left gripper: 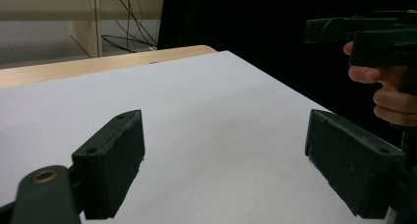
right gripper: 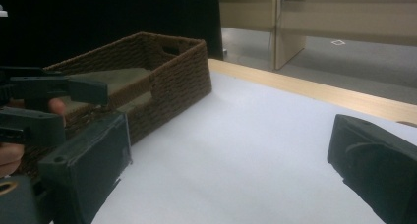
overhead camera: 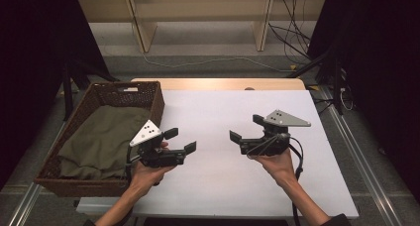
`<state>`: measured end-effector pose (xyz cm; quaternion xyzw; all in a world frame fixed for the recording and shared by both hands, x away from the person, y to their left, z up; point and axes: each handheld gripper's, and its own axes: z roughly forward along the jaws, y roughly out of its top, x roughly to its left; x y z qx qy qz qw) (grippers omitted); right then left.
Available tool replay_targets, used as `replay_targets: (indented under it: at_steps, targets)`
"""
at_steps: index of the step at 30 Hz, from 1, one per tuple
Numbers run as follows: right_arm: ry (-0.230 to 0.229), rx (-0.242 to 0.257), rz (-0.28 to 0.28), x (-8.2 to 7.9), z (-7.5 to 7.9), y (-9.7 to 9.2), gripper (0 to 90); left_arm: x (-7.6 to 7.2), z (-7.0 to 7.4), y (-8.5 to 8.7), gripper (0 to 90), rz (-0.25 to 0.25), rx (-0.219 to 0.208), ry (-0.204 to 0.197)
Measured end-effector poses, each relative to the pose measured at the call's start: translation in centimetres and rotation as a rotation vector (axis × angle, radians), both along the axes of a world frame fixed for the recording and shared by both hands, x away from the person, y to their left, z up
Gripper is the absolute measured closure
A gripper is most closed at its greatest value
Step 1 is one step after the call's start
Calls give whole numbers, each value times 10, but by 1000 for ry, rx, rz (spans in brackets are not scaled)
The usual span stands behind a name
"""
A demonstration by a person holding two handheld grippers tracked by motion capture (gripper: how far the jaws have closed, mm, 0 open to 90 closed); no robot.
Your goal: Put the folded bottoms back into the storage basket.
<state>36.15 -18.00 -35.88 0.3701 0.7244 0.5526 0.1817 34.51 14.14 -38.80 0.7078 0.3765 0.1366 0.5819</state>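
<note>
basket's (overhead camera: 99, 94) near corner cut by the left edge, olive cloth (overhead camera: 101, 139) partly behind the left gripper (overhead camera: 181, 141)

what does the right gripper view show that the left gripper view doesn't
Right gripper view: the brown wicker basket with olive cloth inside it, plus the left tool in front of it. Left gripper view: the right tool with the person's fingers around its handle, against a dark backdrop. Both: the white tabletop, its wooden far edge, and open black jaws.
</note>
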Motion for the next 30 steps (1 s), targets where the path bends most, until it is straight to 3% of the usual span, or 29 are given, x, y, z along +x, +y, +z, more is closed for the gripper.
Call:
replay_targets:
  at_steps: [15,30]
  targets:
    - [0,15,-18,-9,-11,-11,40,-3,-8,-2,151,-14,27,-2]
    - [-20,15,-35,-22,-19,-24,41,-12,-19,-13,151,-52,58,-30]
